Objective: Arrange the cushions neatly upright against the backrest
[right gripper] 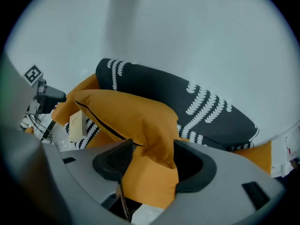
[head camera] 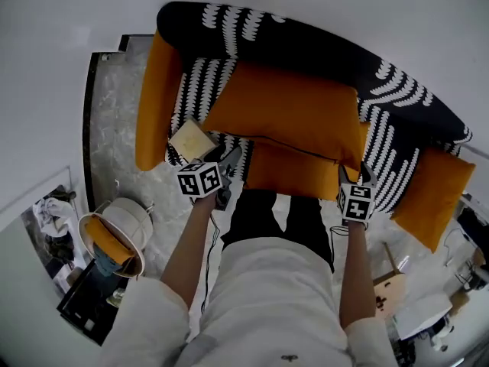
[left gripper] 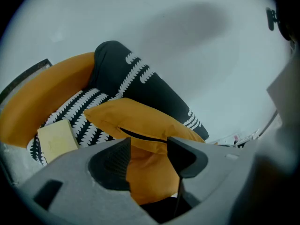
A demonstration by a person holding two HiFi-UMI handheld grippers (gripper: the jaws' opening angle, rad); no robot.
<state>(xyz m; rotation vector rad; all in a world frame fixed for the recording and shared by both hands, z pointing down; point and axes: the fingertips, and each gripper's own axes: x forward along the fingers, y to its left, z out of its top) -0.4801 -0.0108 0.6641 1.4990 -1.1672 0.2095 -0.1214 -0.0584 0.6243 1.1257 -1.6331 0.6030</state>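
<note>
Just past your white shirt (head camera: 267, 297), the left gripper (head camera: 229, 157) and the right gripper (head camera: 353, 173) both stand with jaws wide apart, gripping nothing. Orange fabric shows in each gap, but neither gripper presses on it. The upper orange cushion (head camera: 286, 113) leans back against the black-and-white backrest (head camera: 321, 48). Its lower edge rests on the lower orange cushion (head camera: 289, 170), which lies at the front of the seat (head camera: 200, 90), just beside your legs (head camera: 275, 212).

That stack is your risk. Unheld, the upper orange cushion could slump forward over the lower one. The lower one could slide off the seat front if you nudge it.

On the right, only a drooping corner sits between the jaws (a thin bite). Closing there would likely let the cushion twist and sag rather than stand. On the left, watch the pale yellow block (head camera: 191, 138) on the seat. A wide sweep could knock it to the floor (head camera: 114, 128).
</note>
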